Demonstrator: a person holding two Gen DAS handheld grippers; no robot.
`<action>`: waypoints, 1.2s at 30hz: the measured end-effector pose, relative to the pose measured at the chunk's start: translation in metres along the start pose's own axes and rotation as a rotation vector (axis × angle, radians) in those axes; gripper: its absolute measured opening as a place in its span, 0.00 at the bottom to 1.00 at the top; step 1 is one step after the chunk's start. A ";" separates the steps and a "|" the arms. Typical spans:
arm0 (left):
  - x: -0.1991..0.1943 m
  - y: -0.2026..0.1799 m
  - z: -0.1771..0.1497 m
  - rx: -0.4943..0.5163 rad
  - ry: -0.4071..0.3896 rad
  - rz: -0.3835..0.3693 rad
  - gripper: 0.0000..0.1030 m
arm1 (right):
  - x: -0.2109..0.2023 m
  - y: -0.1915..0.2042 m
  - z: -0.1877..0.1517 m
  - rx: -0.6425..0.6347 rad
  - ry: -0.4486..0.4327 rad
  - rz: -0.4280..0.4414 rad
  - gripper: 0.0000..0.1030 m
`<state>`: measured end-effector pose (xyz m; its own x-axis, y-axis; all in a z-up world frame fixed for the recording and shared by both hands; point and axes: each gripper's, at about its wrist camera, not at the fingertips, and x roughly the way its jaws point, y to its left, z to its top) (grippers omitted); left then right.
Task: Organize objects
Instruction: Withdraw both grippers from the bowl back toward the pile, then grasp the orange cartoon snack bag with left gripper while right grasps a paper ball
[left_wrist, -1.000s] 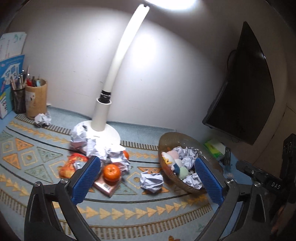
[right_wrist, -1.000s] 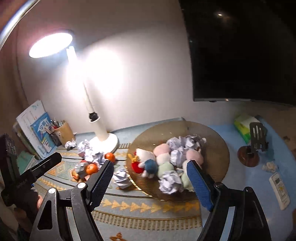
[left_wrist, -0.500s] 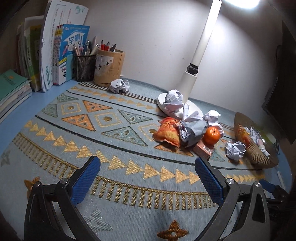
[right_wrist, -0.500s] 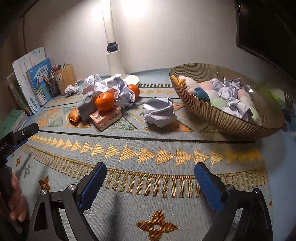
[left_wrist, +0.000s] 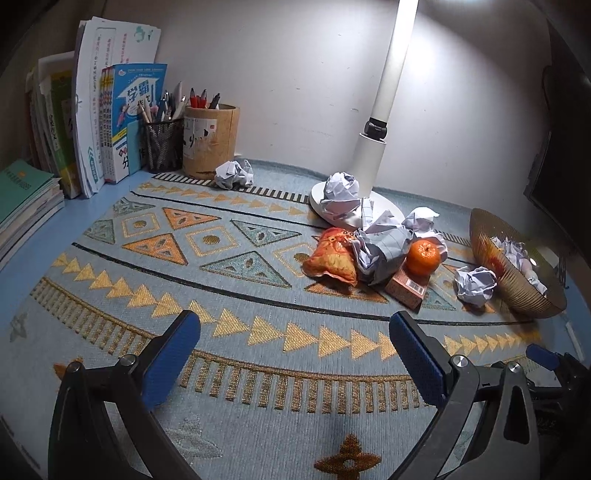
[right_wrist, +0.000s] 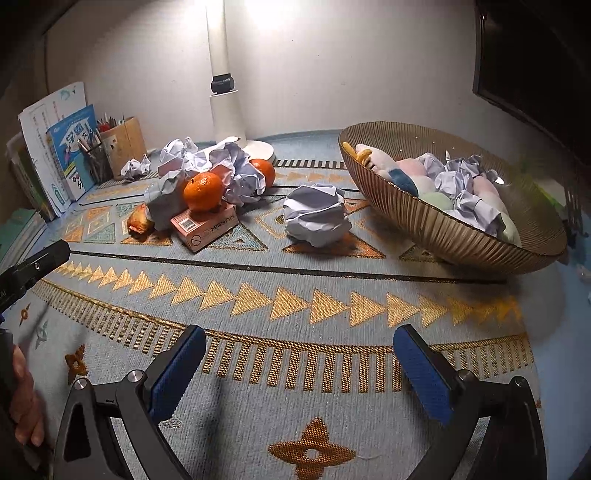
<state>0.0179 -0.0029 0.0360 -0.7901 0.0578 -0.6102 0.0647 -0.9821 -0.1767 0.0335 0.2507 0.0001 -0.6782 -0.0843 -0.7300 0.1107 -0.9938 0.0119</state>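
I've got both grippers, left (left_wrist: 294, 341) & right (right_wrist: 299, 356), jaws wide apart w/ nothing between, over bare patterned blue-gold mat (right_wrist: 258, 295). Crumpled white paper ball (right_wrist: 317, 214) sits ahead, just beside ribbed gold bowl (right_wrist: 443, 229); mandarin-on-box clutter left.

Patterned mat (right_wrist: 258, 306) carries bowl (right_wrist: 443, 225), paper ball (right_wrist: 316, 216), box (right_wrist: 205, 227)

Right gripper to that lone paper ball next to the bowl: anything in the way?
Nothing visible. The right gripper is open and empty, with only bare patterned mat between it and the crumpled paper ball. The bowl sits just to the ball's right, the orange and box to its left.
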 end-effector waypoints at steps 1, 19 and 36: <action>0.000 -0.001 0.000 0.007 0.001 0.001 0.99 | 0.001 0.000 0.000 0.001 0.002 0.001 0.99; 0.100 -0.035 0.044 0.334 0.202 0.038 0.98 | 0.031 -0.035 0.021 0.263 0.182 0.044 1.00; 0.107 -0.046 0.045 0.375 0.211 -0.060 0.39 | 0.079 -0.003 0.074 0.288 0.073 -0.003 0.34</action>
<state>-0.0973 0.0410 0.0131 -0.6410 0.1134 -0.7591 -0.2339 -0.9708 0.0525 -0.0739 0.2414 -0.0069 -0.6233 -0.0858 -0.7773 -0.1094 -0.9746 0.1953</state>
